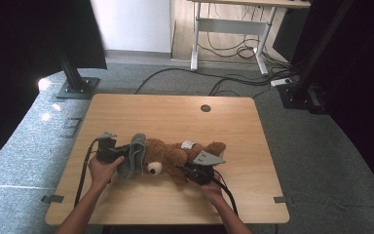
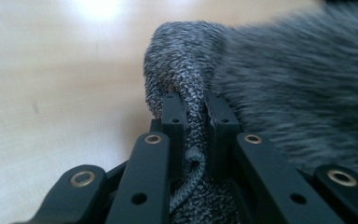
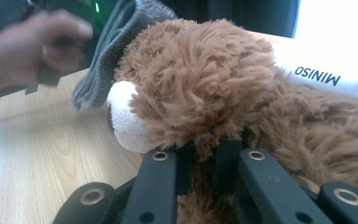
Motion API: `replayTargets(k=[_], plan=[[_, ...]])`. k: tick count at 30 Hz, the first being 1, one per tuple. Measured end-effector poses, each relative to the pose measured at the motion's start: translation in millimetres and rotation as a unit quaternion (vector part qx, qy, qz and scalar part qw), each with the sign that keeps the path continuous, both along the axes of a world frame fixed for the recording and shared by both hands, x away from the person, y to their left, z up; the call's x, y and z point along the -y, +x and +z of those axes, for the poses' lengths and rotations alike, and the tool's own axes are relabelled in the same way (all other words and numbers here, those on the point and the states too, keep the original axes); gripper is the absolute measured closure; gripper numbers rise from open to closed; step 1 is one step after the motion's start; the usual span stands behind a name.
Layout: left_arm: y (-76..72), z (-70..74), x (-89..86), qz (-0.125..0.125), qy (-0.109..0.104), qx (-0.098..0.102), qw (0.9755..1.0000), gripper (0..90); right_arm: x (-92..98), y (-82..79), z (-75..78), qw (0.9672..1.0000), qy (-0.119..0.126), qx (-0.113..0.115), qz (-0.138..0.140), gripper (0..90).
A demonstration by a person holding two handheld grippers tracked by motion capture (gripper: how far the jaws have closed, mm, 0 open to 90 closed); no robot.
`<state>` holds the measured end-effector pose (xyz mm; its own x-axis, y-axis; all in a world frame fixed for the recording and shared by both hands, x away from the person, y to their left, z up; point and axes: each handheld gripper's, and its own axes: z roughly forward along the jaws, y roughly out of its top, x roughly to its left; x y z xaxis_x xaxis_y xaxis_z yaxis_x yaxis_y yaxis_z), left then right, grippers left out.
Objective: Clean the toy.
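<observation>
Item: dressing of a plush toy, in progress on the worktop (image 1: 126, 204).

Nearest: right gripper (image 1: 198, 171), jaws clamping a tuft of brown fur on the teddy bear (image 1: 175, 155), at a limb just below the head; pinning the toy flat, seemingly to steady it. In the right gripper view, jaws nearly together with fur bunching between them, white muzzle (image 3: 126, 122) just beyond, printed label (image 3: 318, 77) lying on the body.

Beside, at the left: left gripper (image 1: 111, 150), jaws pinching the rolled edge of a grey knit hat (image 2: 186, 74); in the left gripper view, the knit squeezing narrowly between the pads, rest of the fabric spreading off to the right.

Position: bear lying on its back across the middle of the worktop, head toward the left gripper, legs pointing right. Hat (image 1: 134, 155) resting against the crown of the head, touching it, standing folded and upright rather than pulled over.

Progress, by judgement: both grips secured, hat brought to the head. Remaining: stretching the opening over the crown, drawing it down, releasing.

Farther: round cable hole (image 1: 205, 108) near the far edge; beyond, a desk frame (image 1: 229, 29) and floor cables (image 1: 233, 80).
</observation>
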<state>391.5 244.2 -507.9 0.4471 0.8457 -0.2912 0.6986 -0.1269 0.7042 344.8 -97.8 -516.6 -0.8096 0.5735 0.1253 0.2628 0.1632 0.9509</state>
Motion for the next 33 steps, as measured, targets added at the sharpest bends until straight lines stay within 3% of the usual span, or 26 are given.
replayTargets(k=[3, 6, 10, 11, 12, 13, 14, 15, 17, 19, 21, 23, 24, 26, 27, 28, 29, 30, 33], plan=[[0.5, -14.7, 1.1, -0.005, -0.004, -0.019, 0.9998, 80.0, -0.1, -0.3, -0.8, 1.0, 0.0, -0.002, 0.0, 81.9], [2.7, -18.0, -1.2, -0.01, -0.008, -0.033, 0.9994, 79.9, 0.0, -0.7, -1.3, 1.0, 0.001, -0.003, 0.002, 82.0], [2.8, -11.5, -11.6, -0.002, -0.023, -0.025, 0.9994, 79.7, 0.5, -0.8, -1.0, 1.0, 0.002, -0.003, 0.001, 82.0], [0.9, -2.8, -21.7, 0.008, -0.046, -0.011, 0.9988, 79.8, 1.0, -0.6, -1.0, 1.0, 0.003, -0.002, 0.002, 82.0], [0.9, -2.8, -21.7, 0.008, -0.046, -0.011, 0.9988, 79.8, 1.0, -0.6, -1.0, 1.0, 0.003, -0.002, 0.002, 82.0], [-2.7, 10.8, -32.6, 0.01, -0.082, 0.014, 0.9965, 79.7, 1.1, -0.5, -0.8, 1.0, 0.003, -0.003, 0.003, 82.0], [-2.7, 10.8, -32.6, 0.01, -0.082, 0.014, 0.9965, 79.7, 1.1, -0.5, -0.8, 1.0, 0.003, -0.003, 0.003, 82.0], [-4.3, 18.4, -36.7, 0.011, -0.095, 0.024, 0.9951, 79.8, 1.2, -0.4, -0.8, 1.0, 0.003, -0.002, 0.005, 82.1], [-7.4, 33.9, -41.9, 0.004, -0.129, 0.045, 0.9907, 79.8, 1.1, -0.6, -0.8, 1.0, 0.003, -0.003, 0.005, 82.1], [-9.7, 49.2, -41.4, -0.007, -0.148, 0.064, 0.9868, 79.8, 0.7, -0.6, -0.7, 1.0, 0.002, -0.003, 0.007, 82.3], [-11.8, 60.8, -36.0, -0.026, -0.17, 0.076, 0.9821, 79.8, 0.5, -0.7, -0.7, 1.0, 0.001, -0.003, 0.007, 82.3], [-15.4, 76.8, -16.4, -0.063, -0.185, 0.093, 0.9763, 79.8, 0.2, -0.7, -0.9, 1.0, 0.0, -0.002, 0.008, 82.3], [-15.4, 76.8, -16.4, -0.063, -0.185, 0.093, 0.9763, 79.8, 0.2, -0.7, -0.9, 1.0, 0.0, -0.002, 0.008, 82.3], [-14.8, 84.0, 3.8, -0.088, -0.183, 0.096, 0.9745, 79.8, -0.2, -0.9, -0.9, 1.0, -0.001, -0.003, 0.009, 82.4], [-11.0, 85.9, 22.8, -0.102, -0.178, 0.092, 0.9744, 79.8, -0.4, -1.0, -0.9, 1.0, -0.001, -0.003, 0.01, 82.3], [-11.0, 85.9, 22.8, -0.102, -0.178, 0.092, 0.9744, 79.7, -0.4, -1.0, -0.9, 1.0, -0.001, -0.003, 0.01, 82.3], [-5.9, 84.0, 42.2, -0.109, -0.165, 0.082, 0.9768, 79.7, -0.7, -1.4, -0.9, 0.9999, -0.001, -0.003, 0.01, 82.3], [-5.9, 84.0, 42.2, -0.109, -0.165, 0.082, 0.9768, 79.7, -0.7, -1.4, -0.9, 0.9999, -0.001, -0.003, 0.01, 82.3], [-0.6, 77.7, 68.6, -0.112, -0.125, 0.074, 0.9831, 79.6, -0.8, -1.3, -0.9, 0.9999, -0.003, -0.003, 0.011, 82.4]])
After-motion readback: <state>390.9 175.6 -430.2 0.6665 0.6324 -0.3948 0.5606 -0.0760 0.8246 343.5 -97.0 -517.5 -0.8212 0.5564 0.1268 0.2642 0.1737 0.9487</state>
